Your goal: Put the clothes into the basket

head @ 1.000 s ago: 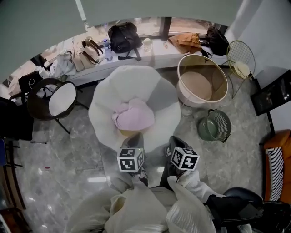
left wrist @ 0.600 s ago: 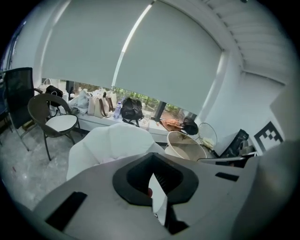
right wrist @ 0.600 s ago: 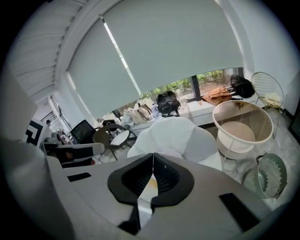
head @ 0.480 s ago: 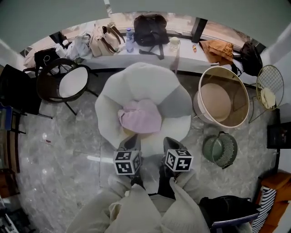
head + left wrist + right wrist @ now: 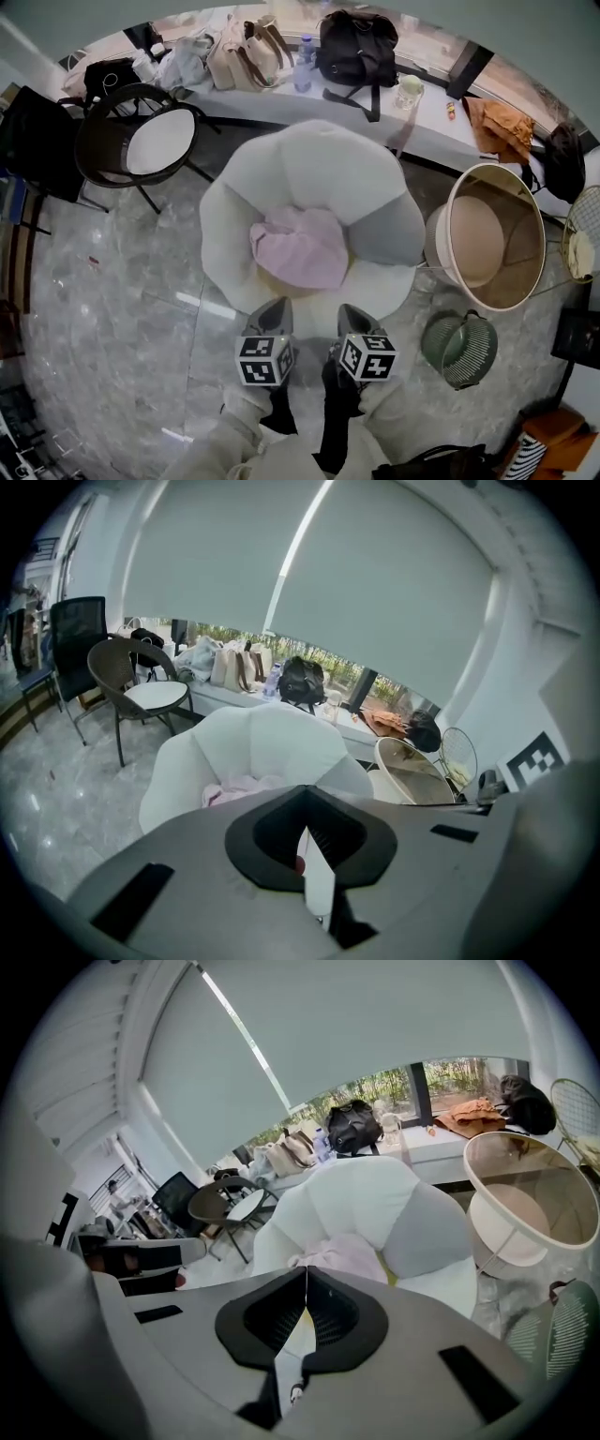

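Note:
A crumpled pink garment (image 5: 300, 247) lies in the seat of a white petal-shaped armchair (image 5: 309, 169). The large cream round basket (image 5: 489, 239) stands on the floor to the chair's right, with nothing in it. My left gripper (image 5: 276, 307) and right gripper (image 5: 349, 311) hang side by side just off the chair's front edge, short of the garment, both shut with nothing in them. In the left gripper view the garment (image 5: 239, 787) shows just beyond the shut left gripper (image 5: 305, 829). The right gripper view has the garment (image 5: 342, 1255) past the shut right gripper (image 5: 305, 1283), and the basket (image 5: 534, 1190) at the right.
A small green wire basket (image 5: 459, 349) sits on the floor below the cream one. A dark wicker chair (image 5: 150, 141) stands at the left. Bags (image 5: 356, 47) and an orange cloth (image 5: 497, 127) lie on the window ledge behind. The floor is grey marble.
Both grippers have sunk and moved forward toward the armchair's front edge, rolling a little. The head view has swung, so the basket sits further right and the chair looks closer.

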